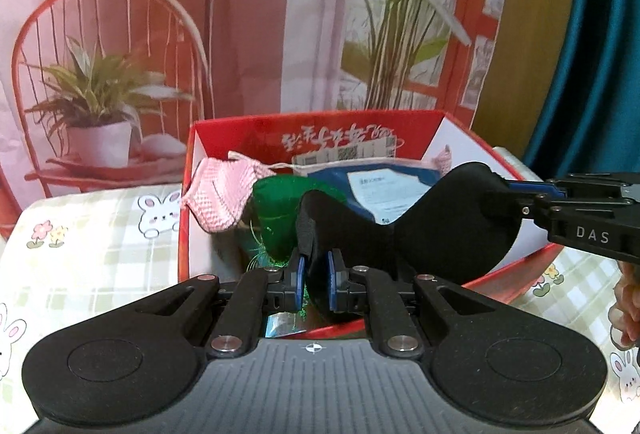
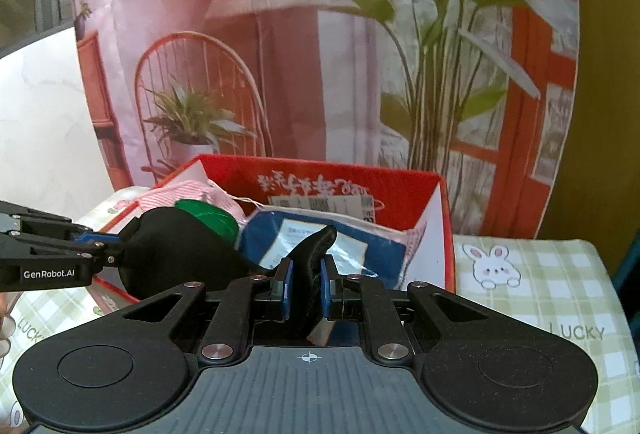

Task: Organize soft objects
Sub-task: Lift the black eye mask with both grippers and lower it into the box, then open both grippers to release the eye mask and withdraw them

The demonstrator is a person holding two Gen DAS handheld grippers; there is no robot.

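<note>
A black eye mask (image 1: 440, 230) hangs stretched between both grippers over an open red box (image 1: 188, 170). My left gripper (image 1: 316, 268) is shut on the mask's left end and strap. Coming in from the right, my right gripper (image 1: 506, 196) is shut on the other end. In the right wrist view the right gripper (image 2: 306, 276) pinches a fold of the eye mask (image 2: 180, 250), and the left gripper (image 2: 114, 244) holds its far lobe. Inside the red box (image 2: 436, 202) lie a pink mesh pouch (image 1: 224, 198), a green item (image 1: 280, 210) and a blue packet (image 1: 384, 190).
The box stands on a green-checked cloth with bunnies (image 1: 100, 234), which continues right of the box (image 2: 540, 274). Behind it hangs a printed backdrop with a red chair and plants (image 1: 120, 74). A teal curtain (image 1: 592, 54) is at the right. A person's hand (image 1: 628, 310) shows at the right edge.
</note>
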